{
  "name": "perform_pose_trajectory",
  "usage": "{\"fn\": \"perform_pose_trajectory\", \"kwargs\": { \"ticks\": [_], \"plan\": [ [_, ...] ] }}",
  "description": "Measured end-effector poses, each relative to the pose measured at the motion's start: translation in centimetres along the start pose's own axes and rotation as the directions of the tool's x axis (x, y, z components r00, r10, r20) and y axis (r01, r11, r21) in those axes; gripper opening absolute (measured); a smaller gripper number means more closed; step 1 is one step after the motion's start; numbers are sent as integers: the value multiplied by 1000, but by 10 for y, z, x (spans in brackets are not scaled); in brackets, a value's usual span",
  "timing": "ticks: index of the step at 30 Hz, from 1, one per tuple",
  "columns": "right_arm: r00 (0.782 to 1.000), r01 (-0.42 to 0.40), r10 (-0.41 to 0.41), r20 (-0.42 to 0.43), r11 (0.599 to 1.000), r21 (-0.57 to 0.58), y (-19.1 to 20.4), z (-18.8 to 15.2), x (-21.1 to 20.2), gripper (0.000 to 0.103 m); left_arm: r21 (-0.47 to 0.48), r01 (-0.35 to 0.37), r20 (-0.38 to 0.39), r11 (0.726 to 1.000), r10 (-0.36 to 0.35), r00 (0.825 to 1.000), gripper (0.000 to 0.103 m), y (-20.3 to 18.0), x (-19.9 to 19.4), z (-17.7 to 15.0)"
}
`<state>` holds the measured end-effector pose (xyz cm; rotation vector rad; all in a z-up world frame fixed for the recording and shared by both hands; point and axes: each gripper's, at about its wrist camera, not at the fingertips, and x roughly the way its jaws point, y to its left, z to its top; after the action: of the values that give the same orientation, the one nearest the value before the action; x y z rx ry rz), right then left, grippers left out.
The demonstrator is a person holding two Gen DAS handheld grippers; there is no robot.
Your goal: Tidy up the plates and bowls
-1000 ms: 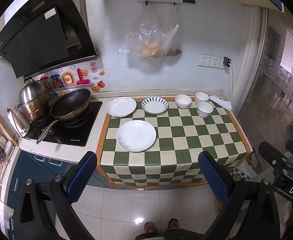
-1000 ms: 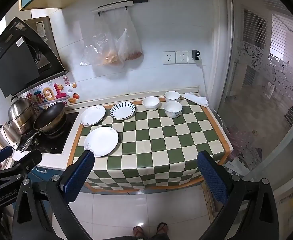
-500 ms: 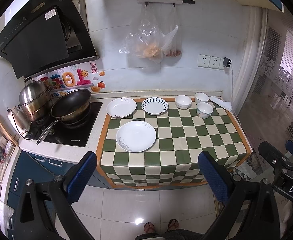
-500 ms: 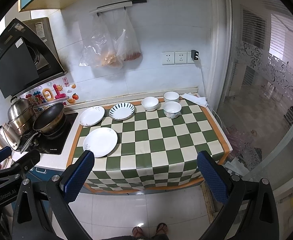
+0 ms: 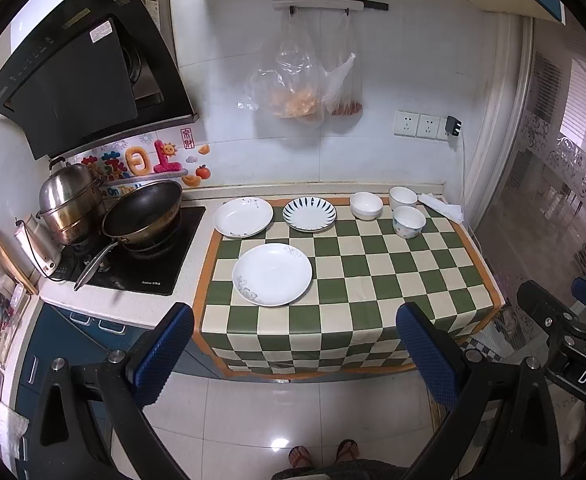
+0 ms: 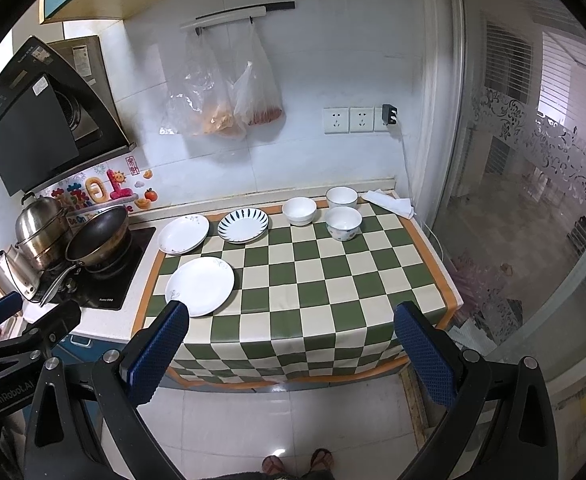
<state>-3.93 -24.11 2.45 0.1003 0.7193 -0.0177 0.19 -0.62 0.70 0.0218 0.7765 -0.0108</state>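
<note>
On the green-checked cloth (image 5: 373, 280) lie three plates: a large white plate (image 5: 272, 274) at the front left, a white plate (image 5: 243, 217) behind it and a blue-striped plate (image 5: 309, 214) beside that. Three white bowls (image 5: 367, 205) (image 5: 403, 197) (image 5: 409, 221) stand at the back right. They also show in the right wrist view: large plate (image 6: 199, 286), striped plate (image 6: 243, 225), bowls (image 6: 343, 223). My left gripper (image 5: 295, 354) and right gripper (image 6: 291, 350) are both open and empty, held well back from the counter above the floor.
A stove (image 5: 133, 264) with a black wok (image 5: 143, 212), steel pot (image 5: 71, 200) and kettle (image 5: 39, 246) sits left of the cloth. A folded cloth (image 5: 441, 206) lies at the back right corner. Plastic bags (image 5: 297, 92) hang on the wall. A glass door (image 6: 533, 220) stands right.
Both grippers have drifted very slightly; the view is almost unchanged. Nothing on the counter has moved.
</note>
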Motion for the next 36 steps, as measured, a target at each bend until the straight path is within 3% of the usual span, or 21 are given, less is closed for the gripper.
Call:
{"fn": "perform_pose_trajectory", "kwargs": {
  "ticks": [36],
  "plan": [
    [1000,2,-2,19,1000,-1,9,4,-6,103,1,0,20,1000,0,1000,103,7,-6,10]
  ]
}}
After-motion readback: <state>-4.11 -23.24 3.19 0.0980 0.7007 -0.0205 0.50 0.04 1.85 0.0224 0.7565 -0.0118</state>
